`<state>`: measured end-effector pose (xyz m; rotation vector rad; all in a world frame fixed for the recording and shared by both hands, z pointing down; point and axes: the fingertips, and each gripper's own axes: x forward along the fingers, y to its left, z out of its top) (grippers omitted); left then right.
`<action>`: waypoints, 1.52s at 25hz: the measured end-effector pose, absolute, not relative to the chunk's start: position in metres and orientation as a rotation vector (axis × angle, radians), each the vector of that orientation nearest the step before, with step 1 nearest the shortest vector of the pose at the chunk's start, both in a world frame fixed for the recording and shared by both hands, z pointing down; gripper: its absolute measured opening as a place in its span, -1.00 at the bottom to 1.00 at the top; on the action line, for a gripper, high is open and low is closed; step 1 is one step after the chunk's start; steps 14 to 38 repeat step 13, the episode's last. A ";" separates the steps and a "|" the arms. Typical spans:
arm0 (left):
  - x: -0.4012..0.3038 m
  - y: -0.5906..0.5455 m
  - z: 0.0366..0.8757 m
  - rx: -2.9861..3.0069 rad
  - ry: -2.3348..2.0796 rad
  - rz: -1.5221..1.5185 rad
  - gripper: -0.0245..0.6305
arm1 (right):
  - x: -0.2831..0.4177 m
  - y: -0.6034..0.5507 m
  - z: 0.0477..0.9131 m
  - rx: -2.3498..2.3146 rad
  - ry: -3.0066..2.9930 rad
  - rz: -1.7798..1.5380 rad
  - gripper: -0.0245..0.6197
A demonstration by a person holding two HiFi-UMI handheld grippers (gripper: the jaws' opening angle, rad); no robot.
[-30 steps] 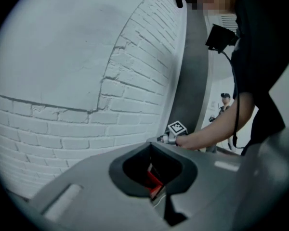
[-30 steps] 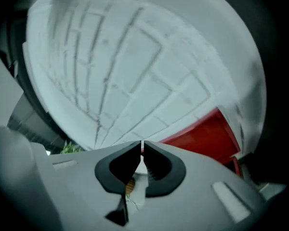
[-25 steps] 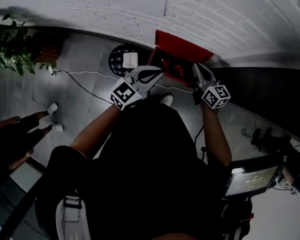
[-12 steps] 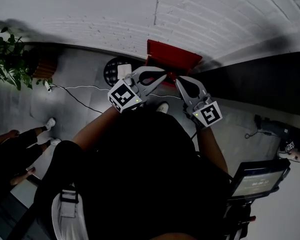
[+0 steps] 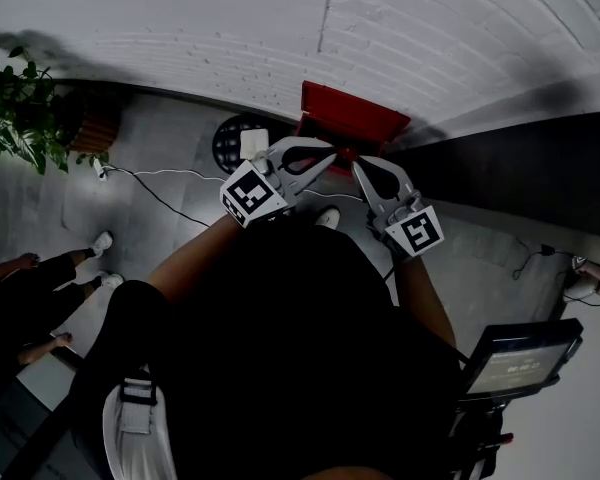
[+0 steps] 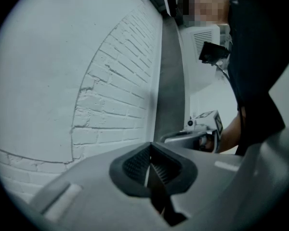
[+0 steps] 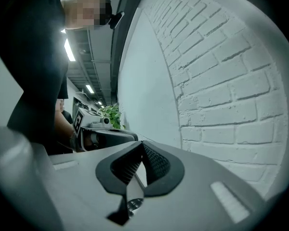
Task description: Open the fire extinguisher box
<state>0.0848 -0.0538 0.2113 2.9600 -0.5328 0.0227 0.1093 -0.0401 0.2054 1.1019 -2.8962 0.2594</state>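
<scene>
Ahead, red box against brick wall.

Below me, the grey floor carries the red fire extinguisher box at top centre, a thin cable left of it, and a potted plant at upper left.

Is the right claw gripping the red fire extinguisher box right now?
No, the right claw is shut on nothing, its jaws pressed together in front of the white painted brick wall.
</scene>
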 end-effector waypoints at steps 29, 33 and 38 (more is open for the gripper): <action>0.086 -0.052 0.208 2.960 -0.541 0.014 -0.92 | 0.112 -0.041 0.200 1.119 -2.897 0.235 -0.90; 0.086 -0.052 0.208 2.960 -0.541 0.014 -0.92 | 0.112 -0.041 0.200 1.119 -2.897 0.235 -0.90; 0.086 -0.052 0.208 2.960 -0.541 0.014 -0.92 | 0.112 -0.041 0.200 1.119 -2.897 0.235 -0.90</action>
